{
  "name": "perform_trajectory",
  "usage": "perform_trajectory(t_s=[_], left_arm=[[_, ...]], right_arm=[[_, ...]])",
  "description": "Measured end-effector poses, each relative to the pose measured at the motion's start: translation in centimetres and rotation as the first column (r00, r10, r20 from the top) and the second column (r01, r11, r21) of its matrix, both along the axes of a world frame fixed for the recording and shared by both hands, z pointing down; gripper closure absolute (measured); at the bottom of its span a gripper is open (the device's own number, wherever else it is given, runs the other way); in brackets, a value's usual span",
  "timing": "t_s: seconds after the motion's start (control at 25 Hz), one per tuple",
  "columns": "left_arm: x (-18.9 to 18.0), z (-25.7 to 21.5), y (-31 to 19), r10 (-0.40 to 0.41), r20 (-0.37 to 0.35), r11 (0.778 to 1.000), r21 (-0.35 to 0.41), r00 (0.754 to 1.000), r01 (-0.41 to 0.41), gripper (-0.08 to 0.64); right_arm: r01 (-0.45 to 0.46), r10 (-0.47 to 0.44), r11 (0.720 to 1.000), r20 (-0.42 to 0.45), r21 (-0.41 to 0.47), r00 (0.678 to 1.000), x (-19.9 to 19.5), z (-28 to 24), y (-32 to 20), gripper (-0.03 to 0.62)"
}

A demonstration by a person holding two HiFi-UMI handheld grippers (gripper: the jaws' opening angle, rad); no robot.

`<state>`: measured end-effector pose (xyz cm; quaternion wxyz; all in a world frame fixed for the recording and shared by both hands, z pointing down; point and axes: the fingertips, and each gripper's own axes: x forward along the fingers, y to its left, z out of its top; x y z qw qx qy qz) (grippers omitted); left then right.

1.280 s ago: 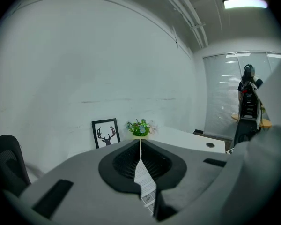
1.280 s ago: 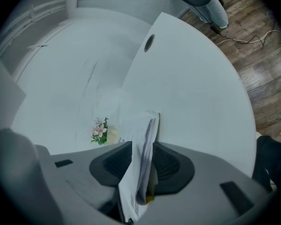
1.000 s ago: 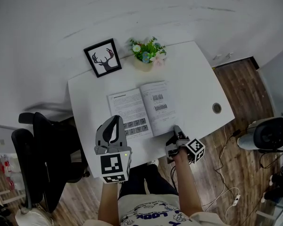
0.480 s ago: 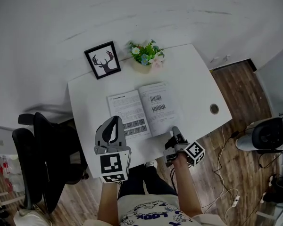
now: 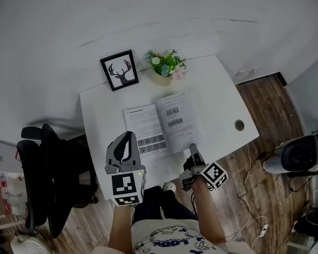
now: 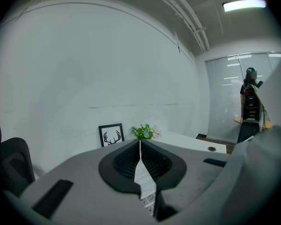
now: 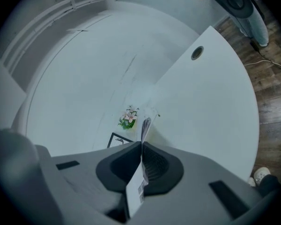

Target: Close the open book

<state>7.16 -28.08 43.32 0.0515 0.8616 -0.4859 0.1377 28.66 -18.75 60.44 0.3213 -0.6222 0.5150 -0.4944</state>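
The open book (image 5: 161,121) lies flat on the white table (image 5: 212,89). My right gripper (image 5: 192,149) is at the book's near right corner, shut on the edge of the right-hand page. In the right gripper view that page (image 7: 145,124) stands on edge between the closed jaws of the right gripper (image 7: 142,145) and sticks out past them. My left gripper (image 5: 129,136) hovers over the near left part of the left page, jaws together. The left gripper view shows printed page (image 6: 146,187) through the thin slit below the tips of the left gripper (image 6: 140,144); I cannot tell whether it touches the book.
A framed deer picture (image 5: 120,70) and a small flower pot (image 5: 166,66) stand at the table's far edge. A cable hole (image 5: 239,125) sits near the right edge. A black chair (image 5: 47,168) stands left of the table; wooden floor with cables lies to the right.
My right gripper has risen from the table with the page edge in it and rolled. The left gripper has stayed where it was.
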Motion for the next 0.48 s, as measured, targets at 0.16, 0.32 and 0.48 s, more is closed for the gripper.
perform_trajectory(t_s=[0.16,0.32,0.48], left_arm=[[-0.6,-0.5,0.2,-0.012,-0.005,1.000,0.010,1.000,0.012,0.532],[-1.4,-0.8,0.4,-0.025,-0.011,1.000,0.019,1.000,0.025,0.532],[-2.2,-1.0,0.6,-0.045,-0.013,0.999,0.023,0.999,0.045,0.532]], right_arm=[[0.039,-0.038,0.999,-0.028,0.012,0.999,-1.1,-0.8,-0.2,0.558],[0.090,-0.089,0.996,-0.091,0.013,0.992,-2.4,-1.5,-0.3,0.560],[0.172,-0.169,0.985,-0.179,0.004,0.969,-4.4,-2.2,-0.6,0.560]])
